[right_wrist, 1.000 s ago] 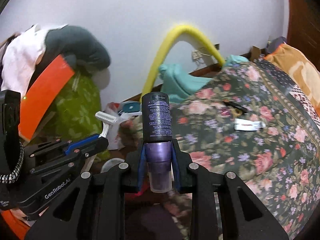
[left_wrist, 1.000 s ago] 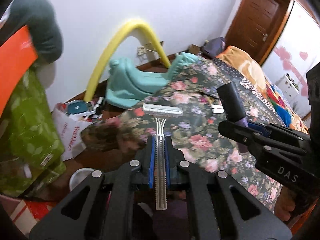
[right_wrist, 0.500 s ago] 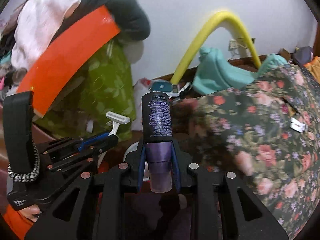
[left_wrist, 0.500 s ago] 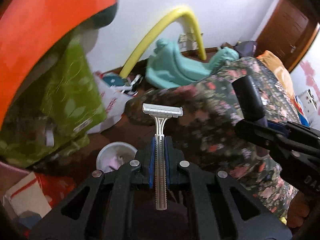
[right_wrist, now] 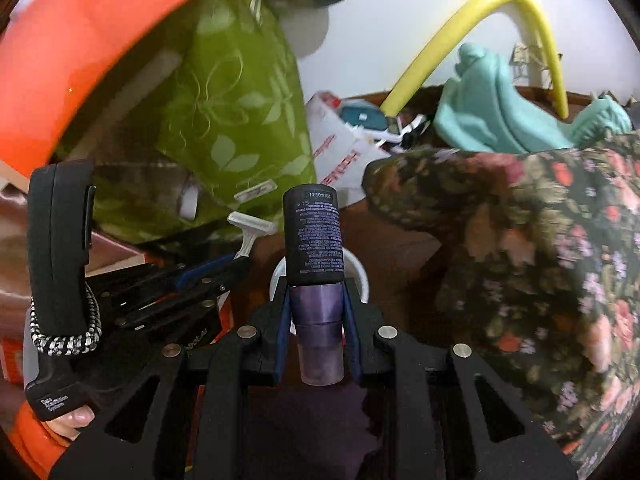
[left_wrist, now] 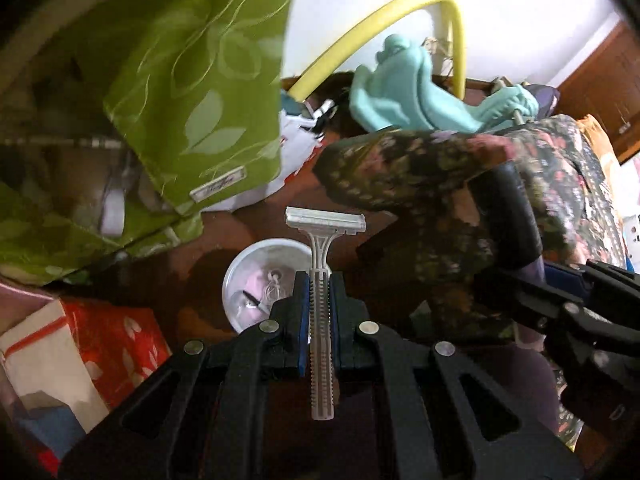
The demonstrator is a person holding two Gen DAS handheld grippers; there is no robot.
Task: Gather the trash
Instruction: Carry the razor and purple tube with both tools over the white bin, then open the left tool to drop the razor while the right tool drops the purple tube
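My left gripper [left_wrist: 319,285] is shut on the handle of a white disposable razor [left_wrist: 321,240], whose head points forward. A small white bin [left_wrist: 256,268] with bits of trash inside stands on the brown floor just below and left of the razor. My right gripper [right_wrist: 315,288] is shut on the purple cap end of a black tube [right_wrist: 314,236] with printed text. Behind that tube the white bin [right_wrist: 362,276] shows only as a rim. Each view shows the other gripper: the right gripper [left_wrist: 560,300] with its tube at the right, the left gripper [right_wrist: 216,270] with the razor at the left.
A green leaf-patterned bag [left_wrist: 192,92] hangs at the left. A floral bedspread [left_wrist: 500,184] fills the right. A teal plastic toy [left_wrist: 416,96] and a yellow hoop [left_wrist: 400,12] stand by the white wall. A red patterned box [left_wrist: 116,344] lies beside the bin.
Both grippers swung left and downward, away from the bed. The white bin has come into view and now lies close under both, while razor and tube stay gripped.
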